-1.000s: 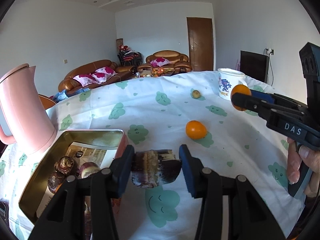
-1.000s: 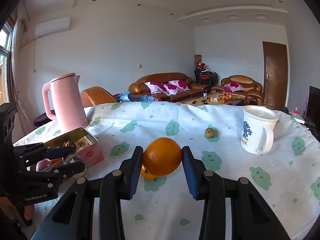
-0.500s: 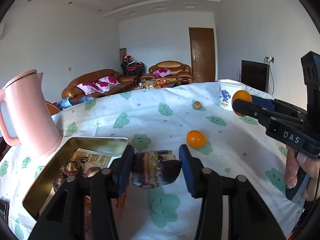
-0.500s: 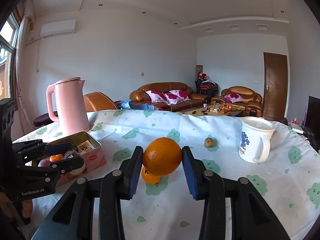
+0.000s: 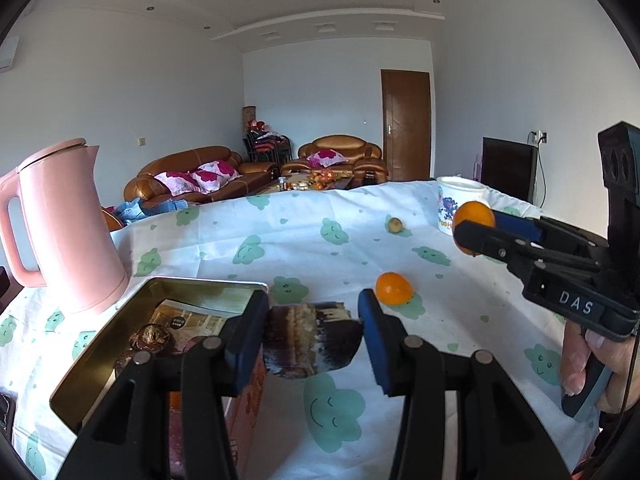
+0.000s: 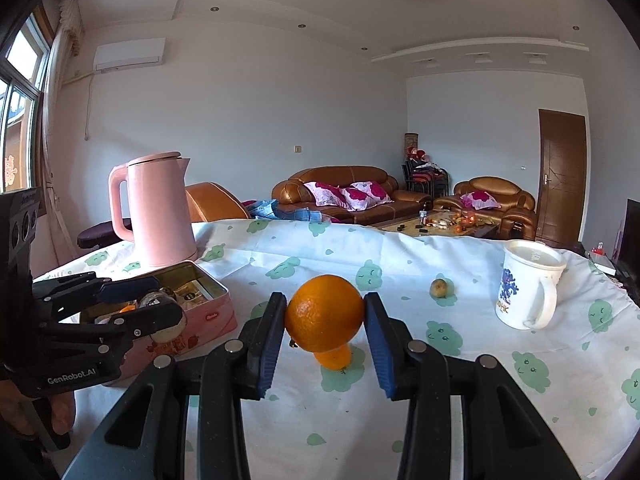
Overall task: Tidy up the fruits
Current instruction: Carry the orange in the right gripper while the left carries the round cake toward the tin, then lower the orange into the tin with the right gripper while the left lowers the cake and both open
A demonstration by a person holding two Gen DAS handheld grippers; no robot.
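Observation:
My left gripper [image 5: 312, 328] is shut on a dark brown piece of sugarcane [image 5: 310, 338], held above the right edge of the open pink tin [image 5: 100, 354], which holds several dark fruits [image 5: 152, 336]. My right gripper [image 6: 325, 322] is shut on a large orange [image 6: 324, 318] above the table; it also shows in the left wrist view [image 5: 474, 216]. A smaller orange [image 5: 393, 289] lies on the cloth under it, partly hidden in the right wrist view [image 6: 334, 358]. A small brownish fruit [image 6: 439, 288] lies farther back.
A pink kettle [image 5: 68, 228] stands behind the tin at the left. A white mug [image 6: 528, 290] stands at the right. The table wears a white cloth with green cloud prints [image 5: 332, 404]. Sofas and a door are beyond the table.
Both grippers have lifted a little and tilted up, still holding their loads. The tin and loose fruits have not moved.

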